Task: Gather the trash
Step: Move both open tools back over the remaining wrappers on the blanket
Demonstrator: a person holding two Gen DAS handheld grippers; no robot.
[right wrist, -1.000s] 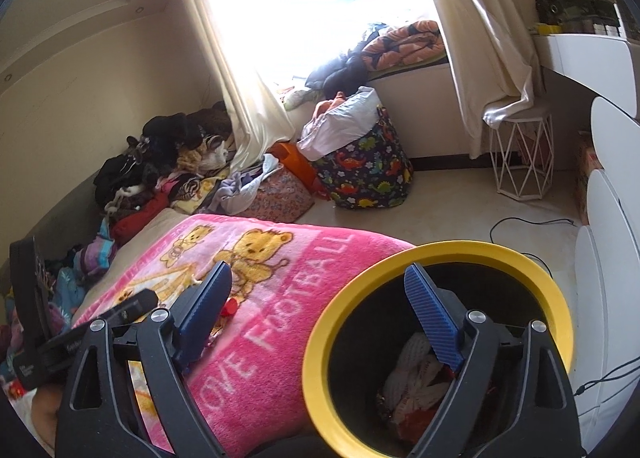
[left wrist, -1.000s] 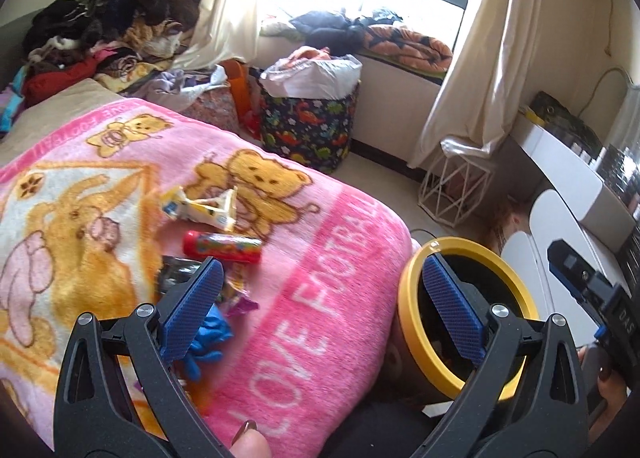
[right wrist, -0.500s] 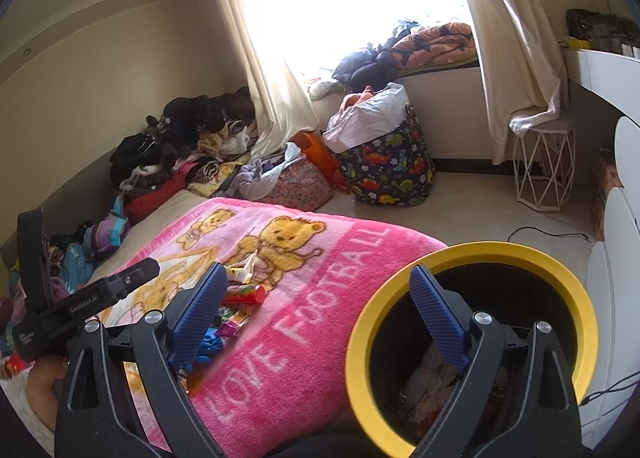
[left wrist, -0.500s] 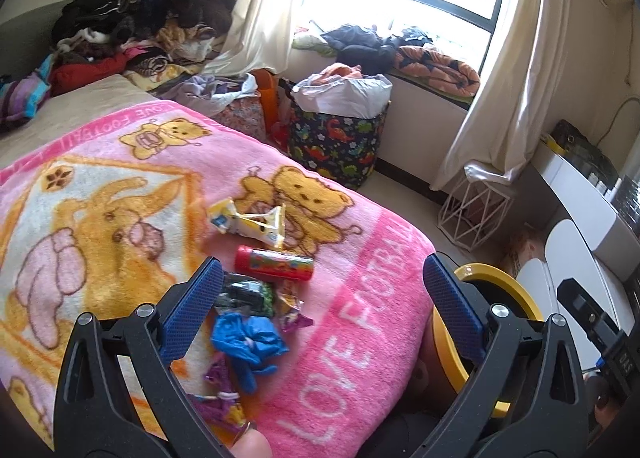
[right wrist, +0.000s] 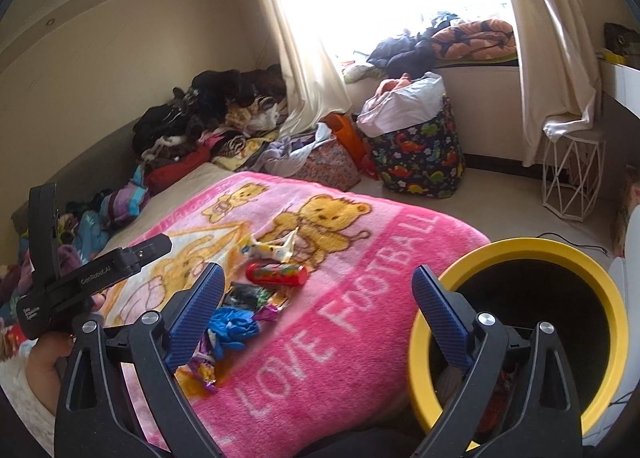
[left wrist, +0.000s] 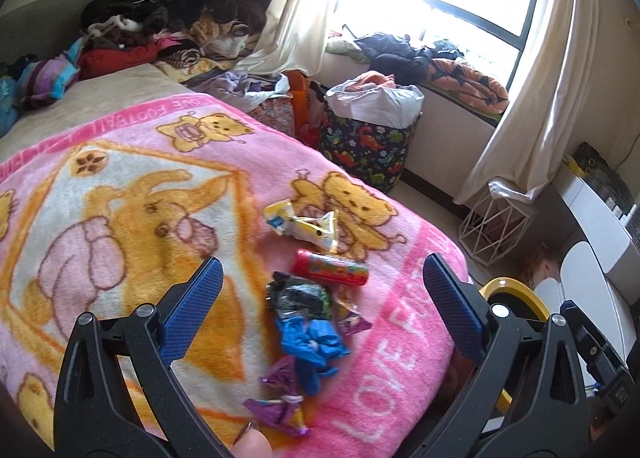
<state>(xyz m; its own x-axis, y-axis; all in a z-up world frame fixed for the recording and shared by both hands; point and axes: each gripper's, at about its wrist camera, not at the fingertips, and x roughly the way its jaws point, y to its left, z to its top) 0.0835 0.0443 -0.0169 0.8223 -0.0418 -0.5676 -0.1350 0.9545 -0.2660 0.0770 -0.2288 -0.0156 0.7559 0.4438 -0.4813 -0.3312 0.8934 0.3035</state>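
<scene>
Our left gripper (left wrist: 320, 298) hangs over the bed with its blue-padded fingers (left wrist: 192, 306) spread wide, holding nothing; between them lies the trash. Our right gripper (right wrist: 320, 318) is likewise wide apart and empty, its left finger over the trash and its right finger (right wrist: 440, 318) across the rim of the yellow-rimmed bin (right wrist: 600, 282). Both tools point forward and slightly down toward the pink teddy-bear blanket (left wrist: 120, 198). A thumb tip (left wrist: 252, 446) shows at the bottom edge of the left view.

The trash sits in a loose cluster near the blanket's edge: a blue crumpled glove (left wrist: 312, 342) touching a dark green wrapper (left wrist: 300, 298), a red candy tube (left wrist: 330, 268) just beyond, a yellow-white wrapper (left wrist: 304, 224) farther out, and purple wrappers (left wrist: 280, 398) nearest us. The bin stands on the floor just beside the bed, dark inside. Beyond are a dinosaur-print hamper (right wrist: 416, 154), a white wire stool (right wrist: 572, 178), curtains and a heap of clothes (left wrist: 168, 18).
</scene>
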